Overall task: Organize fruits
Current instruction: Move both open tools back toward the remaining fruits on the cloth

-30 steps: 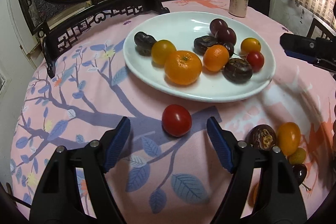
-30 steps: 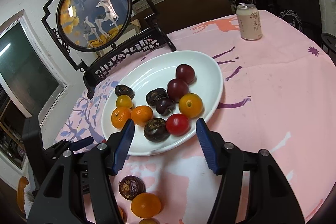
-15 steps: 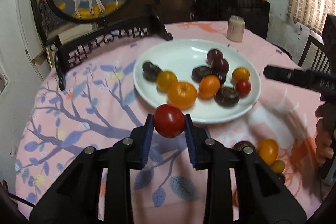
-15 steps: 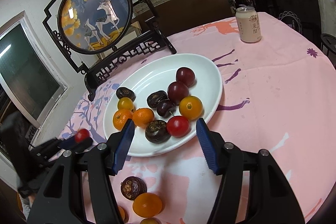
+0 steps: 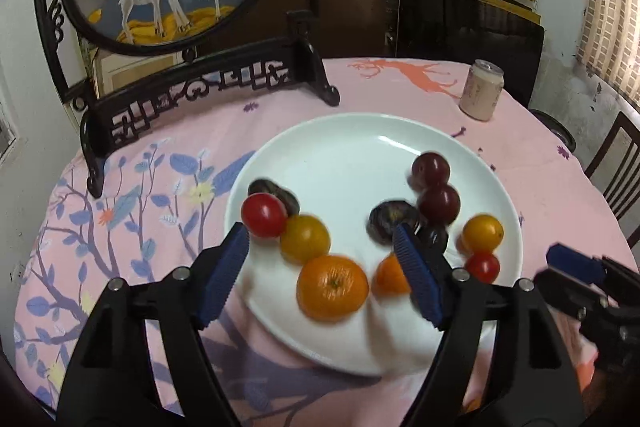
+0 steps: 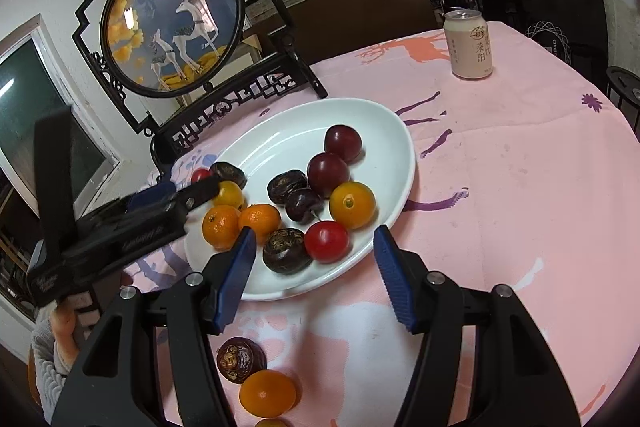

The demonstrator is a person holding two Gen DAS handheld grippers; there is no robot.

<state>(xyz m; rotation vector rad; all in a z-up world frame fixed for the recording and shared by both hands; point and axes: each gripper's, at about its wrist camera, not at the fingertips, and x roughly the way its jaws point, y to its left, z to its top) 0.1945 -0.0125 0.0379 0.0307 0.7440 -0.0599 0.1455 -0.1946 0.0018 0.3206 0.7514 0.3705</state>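
In the left wrist view the left gripper [image 5: 322, 267] has wide fingers over the plate [image 5: 352, 155], a red tomato [image 5: 264, 215] at its left edge, and in the right wrist view the right gripper [image 6: 316, 275] is wide too, near the plate's near rim.

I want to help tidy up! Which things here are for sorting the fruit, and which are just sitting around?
For the job: white plate, red tomato, mandarin, dark fruit and orange fruit off the plate.

Just sitting around: drink can, deer screen.

Black claws [image 5: 322, 277], ribbed blue pads, silver screws, perhaps grey sleeve.
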